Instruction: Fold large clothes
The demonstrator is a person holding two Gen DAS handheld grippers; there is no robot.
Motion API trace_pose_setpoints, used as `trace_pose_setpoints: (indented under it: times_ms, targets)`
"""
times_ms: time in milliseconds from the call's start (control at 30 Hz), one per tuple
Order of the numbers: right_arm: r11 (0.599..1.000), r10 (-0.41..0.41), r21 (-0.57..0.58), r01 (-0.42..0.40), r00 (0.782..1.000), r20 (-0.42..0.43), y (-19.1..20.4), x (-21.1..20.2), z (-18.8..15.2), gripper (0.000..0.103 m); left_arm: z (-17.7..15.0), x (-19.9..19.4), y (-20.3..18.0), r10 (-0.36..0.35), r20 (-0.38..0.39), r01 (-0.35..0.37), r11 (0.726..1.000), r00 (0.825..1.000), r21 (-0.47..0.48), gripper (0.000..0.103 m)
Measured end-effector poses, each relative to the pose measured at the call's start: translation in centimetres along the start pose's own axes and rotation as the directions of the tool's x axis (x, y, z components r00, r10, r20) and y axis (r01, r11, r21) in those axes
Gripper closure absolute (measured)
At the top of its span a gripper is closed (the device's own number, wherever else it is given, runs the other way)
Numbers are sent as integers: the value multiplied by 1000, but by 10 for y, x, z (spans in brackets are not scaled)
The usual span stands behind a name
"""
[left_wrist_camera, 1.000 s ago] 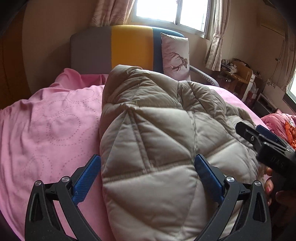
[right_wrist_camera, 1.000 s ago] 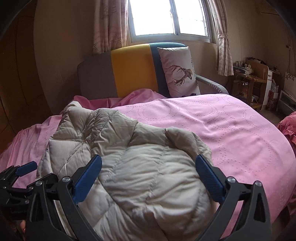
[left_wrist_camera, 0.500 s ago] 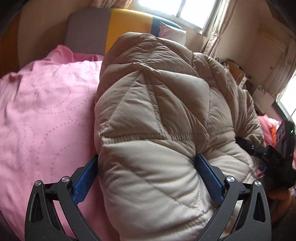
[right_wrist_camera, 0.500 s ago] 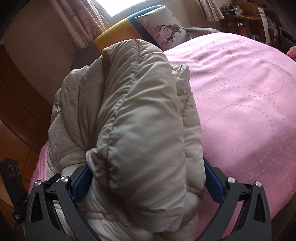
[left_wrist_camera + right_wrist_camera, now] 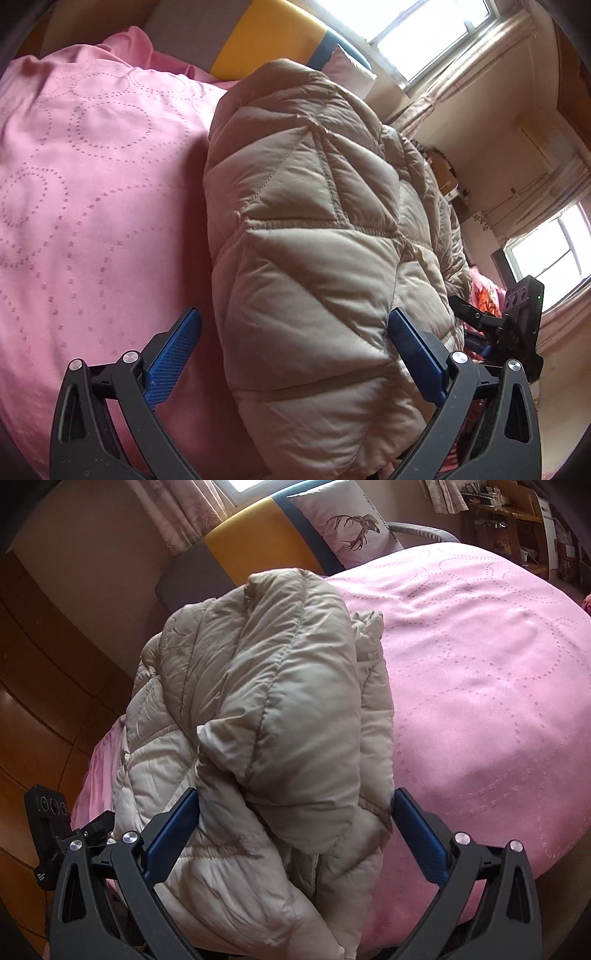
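Left wrist view: my left gripper (image 5: 293, 345) has its blue pads spread wide, and the beige quilted puffer jacket (image 5: 314, 236) bulges up between them. The right pad (image 5: 413, 354) presses against the jacket's side; the left pad (image 5: 173, 360) stands clear of it, over the pink bedspread (image 5: 92, 184). The jacket runs from 6 o'clock up to about 12, bunched and folded over itself, on the bed. Wide jaws, fabric fills the gap but isn't pinched. At 3–4 o'clock my right gripper (image 5: 484, 325) shows beside the jacket's far edge; I cannot tell its state from here. A yellow-and-grey headboard (image 5: 269, 40) is at 12, windows (image 5: 436, 33) at 1 and 3.

Right wrist view: my right gripper (image 5: 295, 825) is also wide, both pads touching the jacket (image 5: 280, 709), which is heaped between them, its thick folded roll standing up from 6 toward 11 o'clock. The pink bedspread (image 5: 480, 672) spreads from 1 to 4. The deer-print pillow (image 5: 347, 524) leans on the headboard (image 5: 258, 542) at 12. The left gripper's body (image 5: 59, 834) is at 8 o'clock, at the jacket's other edge.
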State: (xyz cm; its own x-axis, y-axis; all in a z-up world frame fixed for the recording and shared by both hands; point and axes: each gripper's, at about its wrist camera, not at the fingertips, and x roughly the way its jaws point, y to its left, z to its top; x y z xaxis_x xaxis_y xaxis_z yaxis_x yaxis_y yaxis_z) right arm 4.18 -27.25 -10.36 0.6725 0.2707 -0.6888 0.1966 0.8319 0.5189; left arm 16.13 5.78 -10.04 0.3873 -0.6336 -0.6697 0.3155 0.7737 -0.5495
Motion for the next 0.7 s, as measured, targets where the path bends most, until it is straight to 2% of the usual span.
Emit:
trace_pose_setpoints:
  times_ms: [100,167,267,367,500,700]
  targets:
    - [999,-30,33,30,999,-14,6,17,14,2,0,6,1,-33,-28,32,999,999,-17,3]
    - [998,-31,62,34,998,-48,4,29,22,2,-1,11,-1,-23,-54,23,1000,998,-7,3]
    - [997,-11,78,18,997,-80,-1,44,31,2,-4,12,-9,7,-81,-3,999,997,44,3]
    - [996,28,92,-19,995,-100,-10,50,32,2,-2,13,-9,2,-102,3,999,995,46,3]
    - [995,44,89,-34,993,-114,-14,50,33,2,3,16,-2,-35,-127,37,999,991,12,3]
    - [996,52,80,-43,992,-113,-16,54,36,2,14,18,18,-106,-129,94,991,986,-93,3]
